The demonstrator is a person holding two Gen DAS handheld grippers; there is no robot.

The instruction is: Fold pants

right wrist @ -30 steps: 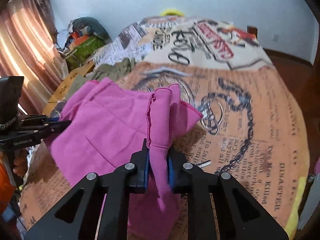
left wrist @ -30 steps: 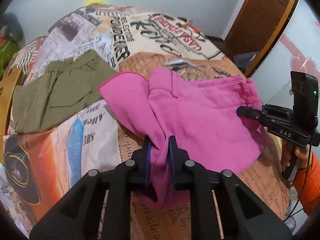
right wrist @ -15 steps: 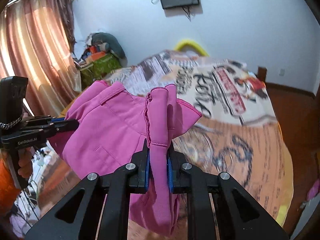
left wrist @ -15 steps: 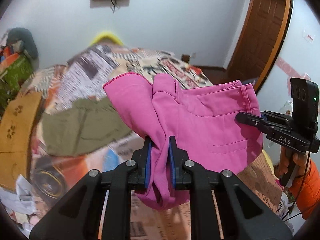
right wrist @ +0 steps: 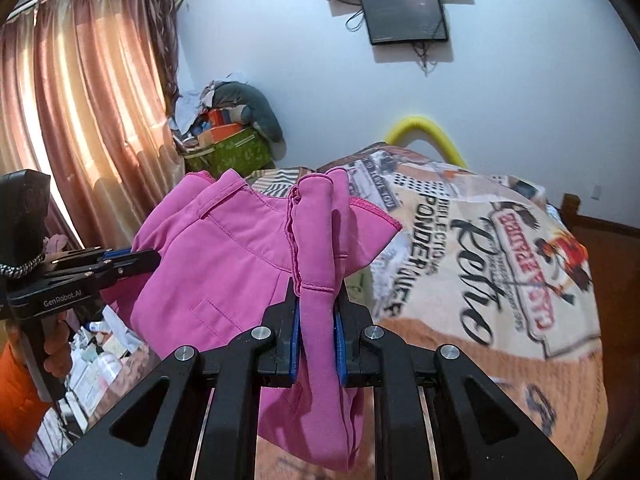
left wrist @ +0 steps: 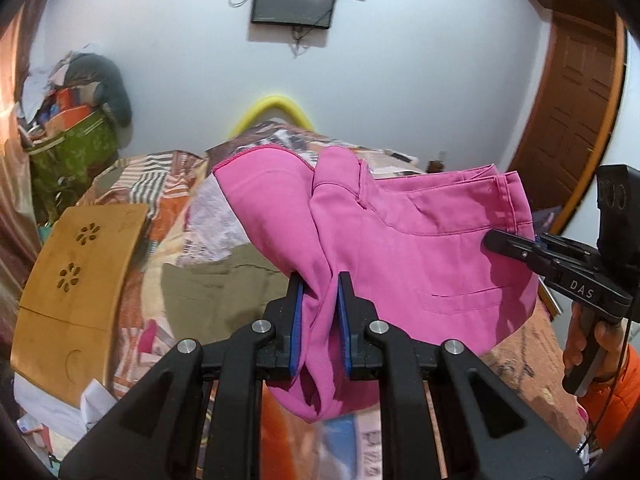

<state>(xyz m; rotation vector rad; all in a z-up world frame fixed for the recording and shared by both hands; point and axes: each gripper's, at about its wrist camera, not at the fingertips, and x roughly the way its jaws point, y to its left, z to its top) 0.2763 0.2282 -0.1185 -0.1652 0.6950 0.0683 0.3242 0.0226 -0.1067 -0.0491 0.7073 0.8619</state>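
Observation:
The pink pants (left wrist: 420, 248) hang in the air above the bed, stretched between my two grippers. My left gripper (left wrist: 319, 280) is shut on a bunched fold of the pink cloth. My right gripper (right wrist: 317, 292) is shut on another bunched edge of the same pants (right wrist: 224, 252). In the left wrist view the right gripper (left wrist: 496, 242) pinches the far side of the pants near the waistband. In the right wrist view the left gripper (right wrist: 148, 258) holds the opposite side.
An olive green garment (left wrist: 216, 292) lies flat on the printed bedspread (right wrist: 500, 264). A wooden lap table (left wrist: 76, 280) sits at the bed's left. A green box of clutter (right wrist: 236, 152) stands by the curtain (right wrist: 80, 120). A wooden door (left wrist: 580, 120) is at the right.
Both grippers have lifted the pink pants up off the bed and tilted upward; the wall and screen have come into view. Both stay shut on the cloth.

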